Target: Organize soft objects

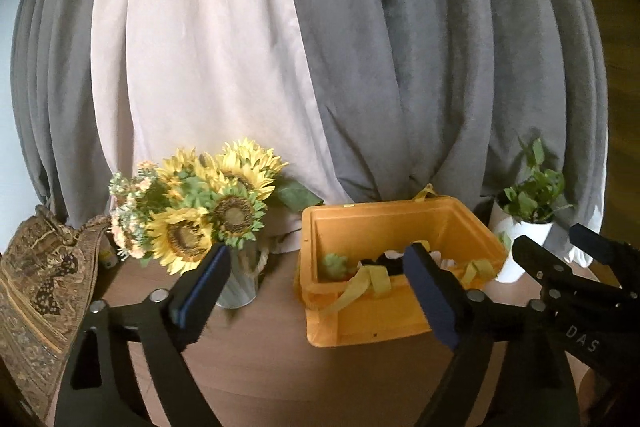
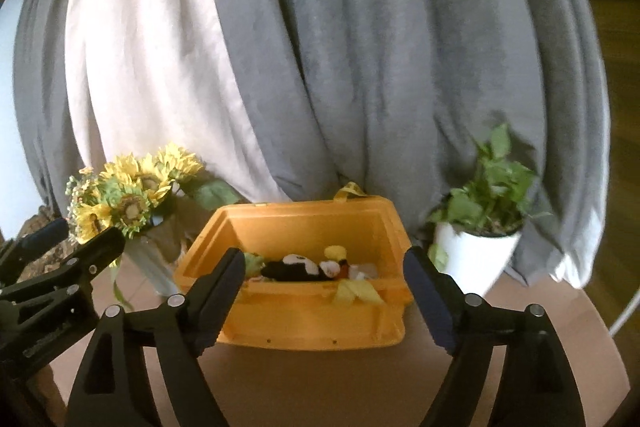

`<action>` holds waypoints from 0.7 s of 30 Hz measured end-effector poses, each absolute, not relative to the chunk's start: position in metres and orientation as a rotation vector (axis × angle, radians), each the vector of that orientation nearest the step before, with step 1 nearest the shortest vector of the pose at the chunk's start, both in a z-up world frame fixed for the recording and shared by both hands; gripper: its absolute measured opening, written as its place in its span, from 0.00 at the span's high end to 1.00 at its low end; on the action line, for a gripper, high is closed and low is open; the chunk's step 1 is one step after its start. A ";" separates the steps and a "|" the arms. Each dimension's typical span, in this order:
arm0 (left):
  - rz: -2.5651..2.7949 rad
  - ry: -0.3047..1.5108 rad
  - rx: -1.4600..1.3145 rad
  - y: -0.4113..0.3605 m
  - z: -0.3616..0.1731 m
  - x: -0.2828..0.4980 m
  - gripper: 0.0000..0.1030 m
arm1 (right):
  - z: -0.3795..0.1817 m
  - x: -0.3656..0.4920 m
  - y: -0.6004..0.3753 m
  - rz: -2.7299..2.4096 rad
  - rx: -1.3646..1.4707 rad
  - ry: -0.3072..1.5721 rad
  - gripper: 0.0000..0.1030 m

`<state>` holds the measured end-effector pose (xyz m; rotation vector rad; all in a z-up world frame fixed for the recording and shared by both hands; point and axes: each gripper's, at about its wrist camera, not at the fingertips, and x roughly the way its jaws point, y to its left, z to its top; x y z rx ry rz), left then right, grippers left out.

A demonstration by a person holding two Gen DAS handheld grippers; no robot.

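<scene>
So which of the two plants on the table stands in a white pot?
The leafy green plant, right of the yellow box, stands in the white pot. The sunflower bouquet, left of the box, sits in a metal vase instead.

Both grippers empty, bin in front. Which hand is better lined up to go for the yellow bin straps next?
Right, probably. The right gripper looks square onto the yellow bin, its open jaws straddling it. The left gripper is also open, but the bin sits off to its right, toward the sunflowers. The straps hang on the near wall.

Dim, soft, slightly blurred; fisheye edges bend darkly
</scene>
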<state>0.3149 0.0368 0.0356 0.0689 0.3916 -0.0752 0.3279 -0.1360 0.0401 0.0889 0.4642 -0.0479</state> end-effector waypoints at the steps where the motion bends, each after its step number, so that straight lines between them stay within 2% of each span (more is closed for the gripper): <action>1: -0.083 0.390 0.069 0.040 0.036 0.310 0.09 | 0.041 0.321 -0.135 -0.063 0.092 0.464 0.18; 6: -0.109 0.386 0.078 0.054 0.039 0.285 0.04 | 0.045 0.287 -0.125 -0.132 0.116 0.456 0.17; 21: -0.094 0.374 0.068 0.062 0.042 0.205 0.01 | 0.060 0.203 -0.110 -0.205 0.088 0.413 0.14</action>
